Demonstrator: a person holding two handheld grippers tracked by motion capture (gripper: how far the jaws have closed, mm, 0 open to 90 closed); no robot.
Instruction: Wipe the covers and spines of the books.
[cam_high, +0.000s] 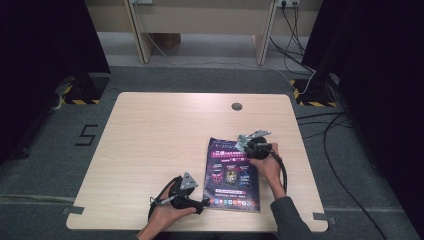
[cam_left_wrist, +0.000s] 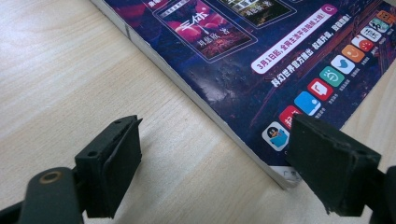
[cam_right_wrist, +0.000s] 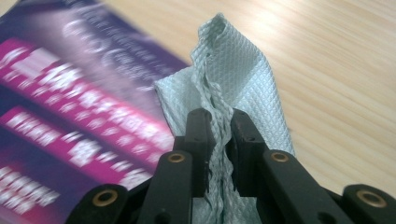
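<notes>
A book with a dark purple cover (cam_high: 231, 172) lies flat on the wooden table (cam_high: 160, 135), right of its middle. My left gripper (cam_high: 202, 204) rests at the book's near left corner. In the left gripper view its jaws (cam_left_wrist: 217, 135) stand open, one on the bare wood and one over the cover's corner (cam_left_wrist: 243, 56), with nothing gripped. My right gripper (cam_high: 242, 145) is at the book's far right corner. It is shut on a bunched pale green cloth (cam_right_wrist: 233, 70), which lies partly on the cover (cam_right_wrist: 70, 93) and partly on the wood.
A round grey cable port (cam_high: 236, 106) sits in the tabletop near the far edge. Black cables (cam_high: 330, 135) run over the floor to the right of the table. A taped figure 5 (cam_high: 86, 135) marks the floor at the left.
</notes>
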